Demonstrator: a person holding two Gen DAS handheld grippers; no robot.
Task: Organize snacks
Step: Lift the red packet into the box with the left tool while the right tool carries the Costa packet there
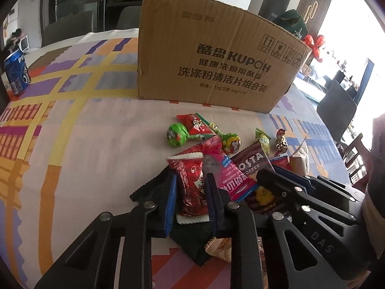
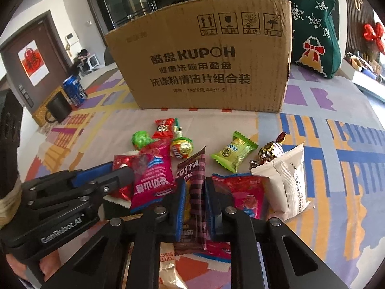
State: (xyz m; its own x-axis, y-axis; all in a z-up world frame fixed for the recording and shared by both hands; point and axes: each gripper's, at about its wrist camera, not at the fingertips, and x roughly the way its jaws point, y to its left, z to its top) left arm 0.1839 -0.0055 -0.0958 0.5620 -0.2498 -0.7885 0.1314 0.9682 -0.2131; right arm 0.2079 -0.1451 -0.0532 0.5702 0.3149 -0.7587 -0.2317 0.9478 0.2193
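A pile of snacks lies on the patterned tablecloth in front of a brown cardboard box, which also shows in the right wrist view. My left gripper is shut on a red foil snack pack; it shows from the side in the right wrist view. My right gripper is shut on a brown Costa coffee biscuit pack, whose top shows in the left wrist view. A pink pack lies between them.
Green lollipops, a green candy, a gold-wrapped candy, a white pouch and a red-pink pack lie around. A blue Pepsi can and black mug stand left. A green bag stands beside the box.
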